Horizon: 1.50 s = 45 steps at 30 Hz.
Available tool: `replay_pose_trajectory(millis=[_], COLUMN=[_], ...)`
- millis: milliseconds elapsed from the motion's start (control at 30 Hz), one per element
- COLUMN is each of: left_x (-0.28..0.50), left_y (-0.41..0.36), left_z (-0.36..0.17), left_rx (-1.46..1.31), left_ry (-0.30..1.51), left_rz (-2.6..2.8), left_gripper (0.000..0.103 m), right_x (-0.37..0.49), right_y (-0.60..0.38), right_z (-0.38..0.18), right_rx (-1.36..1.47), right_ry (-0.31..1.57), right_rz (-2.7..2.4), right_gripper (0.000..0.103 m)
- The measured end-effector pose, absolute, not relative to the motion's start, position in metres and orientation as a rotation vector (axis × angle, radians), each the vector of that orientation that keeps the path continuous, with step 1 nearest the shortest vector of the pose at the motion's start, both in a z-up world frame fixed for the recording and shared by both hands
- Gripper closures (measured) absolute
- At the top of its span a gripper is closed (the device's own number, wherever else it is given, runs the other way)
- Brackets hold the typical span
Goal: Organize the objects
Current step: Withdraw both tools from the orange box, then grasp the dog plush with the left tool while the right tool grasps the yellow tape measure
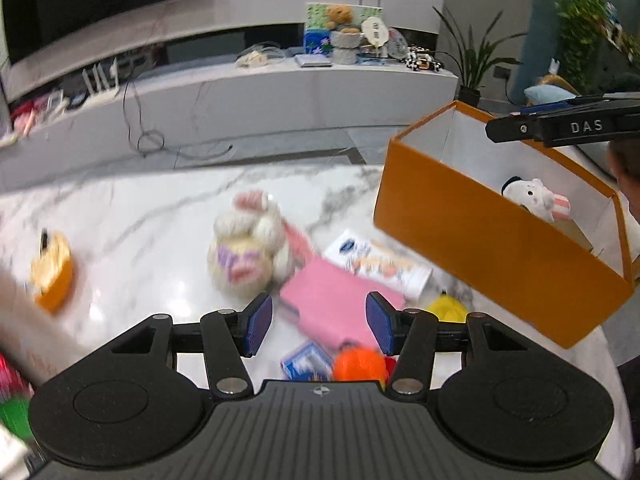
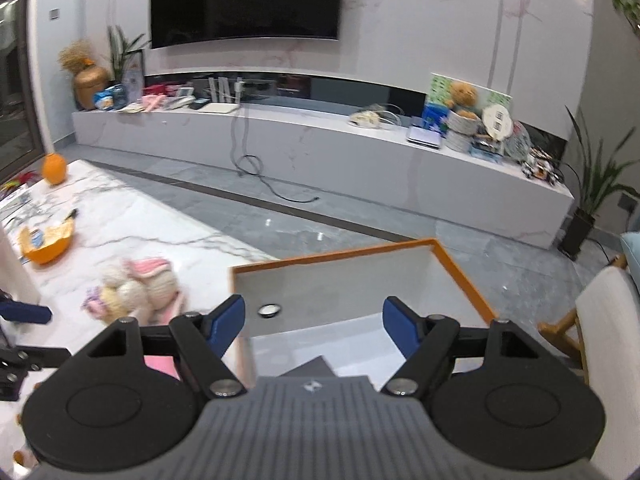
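Above the cluttered marble counter (image 1: 132, 216), left gripper (image 1: 318, 322) hovering with jaws partly apart and nothing between them, pink pouch (image 1: 332, 300) just beyond and the cream plush toy (image 1: 248, 252) farther left. Right gripper (image 2: 314, 326) over the orange box (image 1: 492, 248), jaws moderately wide, empty. Already inside the box: a small white plush (image 1: 532, 196). Risks, as a judgement: snagging two crowded items at once near the pouch, clipping the box's near wall when carrying over, or tipping the box, which looks tilted.
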State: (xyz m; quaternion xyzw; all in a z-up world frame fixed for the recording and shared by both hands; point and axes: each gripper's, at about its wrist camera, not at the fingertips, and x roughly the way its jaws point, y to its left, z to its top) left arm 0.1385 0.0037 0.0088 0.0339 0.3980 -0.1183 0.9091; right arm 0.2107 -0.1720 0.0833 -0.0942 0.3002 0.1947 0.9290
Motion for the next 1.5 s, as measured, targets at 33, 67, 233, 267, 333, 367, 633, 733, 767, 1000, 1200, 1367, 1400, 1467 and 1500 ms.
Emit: replay_pose_trajectory(millis=[33, 67, 233, 267, 333, 367, 633, 733, 767, 1000, 1200, 1367, 1400, 1467, 1500], left_x=[0.134, 0.13, 0.108, 0.105, 0.098, 0.095, 0.074, 0.069, 0.068, 0.067, 0.068, 0.072, 0.073, 0.074, 0.075], left_y=[0.007, 0.009, 0.017, 0.018, 0.018, 0.018, 0.023, 0.024, 0.024, 0.028, 0.032, 0.032, 0.032, 0.032, 0.033], left_z=[0.007, 0.004, -0.006, -0.007, -0.011, -0.012, -0.028, -0.034, -0.036, -0.045, -0.05, -0.056, -0.058, -0.061, -0.062], left_rx=[0.057, 0.046, 0.009, 0.004, -0.004, -0.006, -0.023, -0.052, -0.056, -0.09, -0.121, -0.149, -0.153, -0.168, -0.181], left_ry=[0.826, 0.832, 0.845, 0.845, 0.847, 0.848, 0.867, 0.879, 0.882, 0.895, 0.884, 0.891, 0.893, 0.899, 0.902], left_rz=[-0.238, -0.231, -0.2, -0.196, -0.182, -0.176, -0.135, -0.139, -0.14, -0.14, -0.141, -0.149, -0.151, -0.154, -0.153], left_gripper=[0.042, 0.041, 0.037, 0.037, 0.037, 0.036, 0.032, 0.032, 0.032, 0.031, 0.025, 0.023, 0.023, 0.023, 0.023], right_x=[0.206, 0.202, 0.182, 0.178, 0.169, 0.166, 0.153, 0.153, 0.153, 0.159, 0.162, 0.166, 0.167, 0.169, 0.169], right_y=[-0.168, -0.165, -0.145, -0.14, -0.132, -0.127, -0.097, -0.096, -0.094, -0.097, -0.099, -0.097, -0.096, -0.095, -0.095], right_z=[0.083, 0.083, 0.075, 0.073, 0.066, 0.062, 0.019, 0.003, -0.002, -0.03, -0.045, -0.051, -0.052, -0.053, -0.053], right_rx=[-0.204, -0.214, -0.251, -0.258, -0.272, -0.282, -0.371, -0.383, -0.387, -0.353, -0.329, -0.301, -0.297, -0.284, -0.28], right_ry=[0.611, 0.61, 0.616, 0.622, 0.634, 0.642, 0.751, 0.789, 0.8, 0.884, 0.925, 0.949, 0.952, 0.952, 0.952], right_rz=[0.412, 0.426, 0.492, 0.507, 0.533, 0.545, 0.554, 0.544, 0.539, 0.506, 0.494, 0.486, 0.484, 0.485, 0.486], right_gripper=[0.026, 0.026, 0.026, 0.026, 0.026, 0.026, 0.026, 0.026, 0.026, 0.026, 0.026, 0.026, 0.028, 0.029, 0.029])
